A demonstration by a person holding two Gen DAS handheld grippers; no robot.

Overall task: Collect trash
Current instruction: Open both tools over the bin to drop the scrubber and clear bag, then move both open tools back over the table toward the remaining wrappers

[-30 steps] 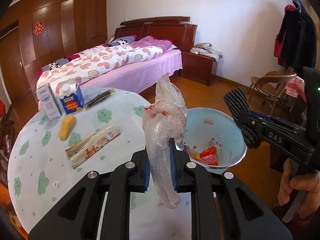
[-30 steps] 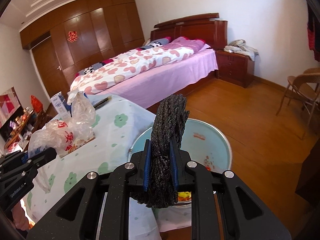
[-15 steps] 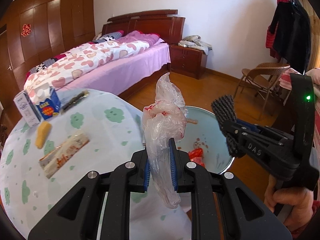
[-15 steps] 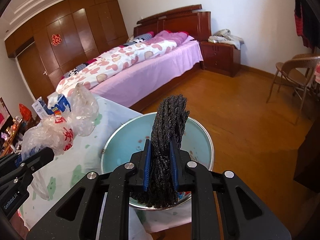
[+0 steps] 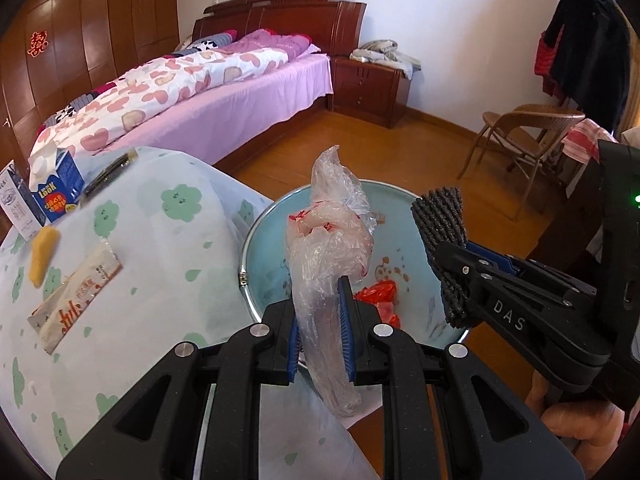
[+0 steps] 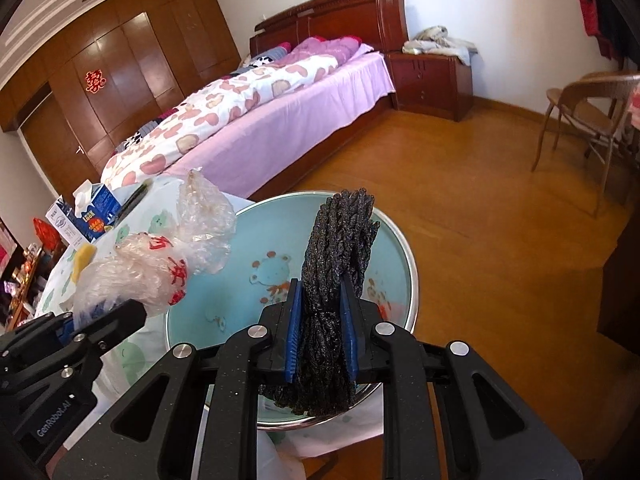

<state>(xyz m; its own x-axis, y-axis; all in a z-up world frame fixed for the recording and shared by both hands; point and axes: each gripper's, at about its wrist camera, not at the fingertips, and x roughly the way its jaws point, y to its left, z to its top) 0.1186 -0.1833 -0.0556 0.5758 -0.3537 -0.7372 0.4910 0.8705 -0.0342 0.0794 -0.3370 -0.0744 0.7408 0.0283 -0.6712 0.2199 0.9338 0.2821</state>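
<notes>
- Crumpled clear plastic bag point(image 5: 328, 256) with red print sits clamped between the blue pads of the left hand-held gripper point(image 5: 322, 334), standing up over the near rim of the light-blue basin point(image 5: 400, 208).
- Black braided bundle point(image 6: 336, 264) is pinched in the right hand-held gripper point(image 6: 320, 328), above the same basin.
- Red wrappers point(image 5: 378, 294) lie in the basin bottom.
- A long wrapper point(image 5: 76, 296), a yellow piece point(image 5: 42, 254) and a blue carton point(image 5: 56, 188) rest on the worktop point(image 5: 168, 248).
- "DAS" reads on the right tool, "GenRobot.AI" on the left; the carton's and wrapper's print is illegible.
- The bag hides part of the basin.
</notes>
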